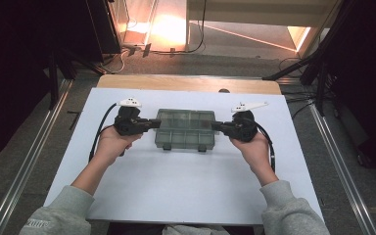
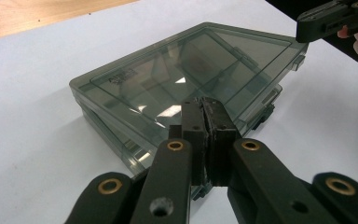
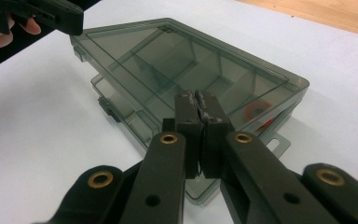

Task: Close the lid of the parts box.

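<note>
A smoky see-through compartment box (image 1: 186, 128) lies flat in the middle of the white board, lid down. My left gripper (image 1: 157, 123) is at the box's left end, jaws pressed together with nothing between them; its tips (image 2: 204, 105) hover over the box (image 2: 186, 70) edge. At the box's right end my right gripper (image 1: 214, 126) is shut too, and its tips (image 3: 196, 98) are over the box (image 3: 191, 60) rim. Whether either tip touches the plastic I cannot tell. A red ring (image 3: 257, 111) lies in one compartment near the right gripper.
The white board (image 1: 176, 186) covers a wooden table (image 1: 186, 83) and has bare room in front of the box. Two latches (image 1: 183, 147) stick out of the box's near side. Metal rails (image 1: 24, 166) run along the floor on both sides.
</note>
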The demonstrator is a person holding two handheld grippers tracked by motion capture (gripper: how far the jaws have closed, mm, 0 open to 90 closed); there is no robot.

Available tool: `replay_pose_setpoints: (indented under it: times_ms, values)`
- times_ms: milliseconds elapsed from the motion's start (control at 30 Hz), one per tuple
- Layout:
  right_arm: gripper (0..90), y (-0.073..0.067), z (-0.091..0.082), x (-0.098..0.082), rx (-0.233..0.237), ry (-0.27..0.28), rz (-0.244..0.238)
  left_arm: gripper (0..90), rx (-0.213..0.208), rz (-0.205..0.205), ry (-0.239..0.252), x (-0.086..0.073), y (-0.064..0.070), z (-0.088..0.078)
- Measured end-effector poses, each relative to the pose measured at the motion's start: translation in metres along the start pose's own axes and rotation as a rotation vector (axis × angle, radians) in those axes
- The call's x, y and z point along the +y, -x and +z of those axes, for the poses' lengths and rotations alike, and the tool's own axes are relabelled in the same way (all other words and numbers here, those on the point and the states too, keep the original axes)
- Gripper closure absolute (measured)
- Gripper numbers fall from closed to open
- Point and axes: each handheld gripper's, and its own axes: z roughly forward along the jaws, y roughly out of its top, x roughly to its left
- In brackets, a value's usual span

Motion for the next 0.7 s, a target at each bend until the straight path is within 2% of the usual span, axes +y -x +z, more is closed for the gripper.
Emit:
replay_pose_setpoints:
  times_ms: [233, 467, 700]
  values:
    - [88.3, -0.001, 0.002, -0.003, -0.010, -0.003, -0.005, 88.2, 0.003, -0.006, 0.001, -0.004, -0.002, -0.001]
    - [88.0, -0.002, 0.005, -0.005, -0.009, -0.010, -0.007, 88.1, -0.001, 0.001, -0.020, -0.011, 0.000, 0.004]
    - [88.0, 0.003, 0.008, -0.010, -0.009, -0.016, 0.014, 88.1, -0.001, 0.000, -0.022, -0.018, -0.002, 0.006]
